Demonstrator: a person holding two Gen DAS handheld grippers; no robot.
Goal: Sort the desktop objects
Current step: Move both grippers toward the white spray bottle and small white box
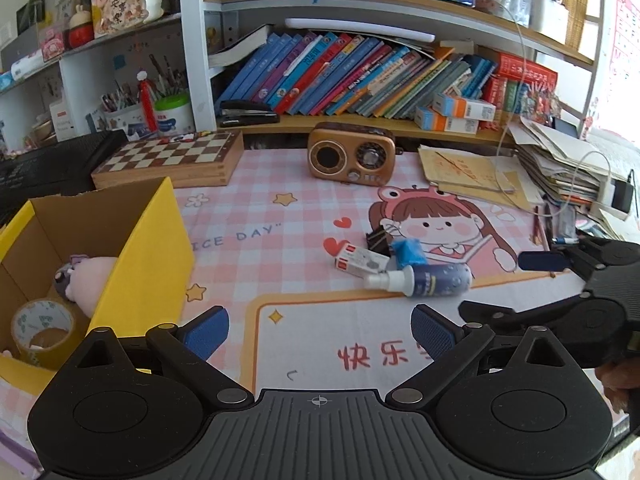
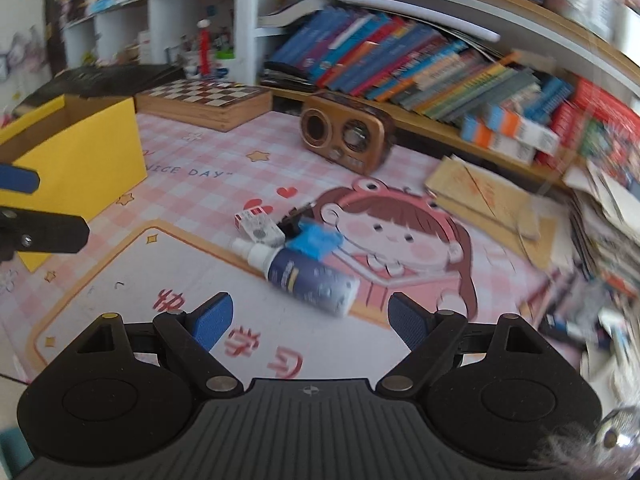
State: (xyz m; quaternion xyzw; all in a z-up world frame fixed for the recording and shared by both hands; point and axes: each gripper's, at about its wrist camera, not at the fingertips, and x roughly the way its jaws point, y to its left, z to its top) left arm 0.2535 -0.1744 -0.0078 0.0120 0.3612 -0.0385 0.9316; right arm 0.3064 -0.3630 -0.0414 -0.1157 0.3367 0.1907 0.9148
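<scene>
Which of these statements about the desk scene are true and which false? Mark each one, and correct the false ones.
1. The spray bottle stands upright on the mat. False: it lies on its side.
2. A roll of tape sits inside the yellow box. True.
3. The left gripper is shut on the plush toy. False: its jaws are open and empty; the toy lies in the box.
4. The right gripper is open, with the spray bottle just ahead of it. True.
5. The retro radio lies inside the yellow box. False: it stands on the mat near the bookshelf.
</scene>
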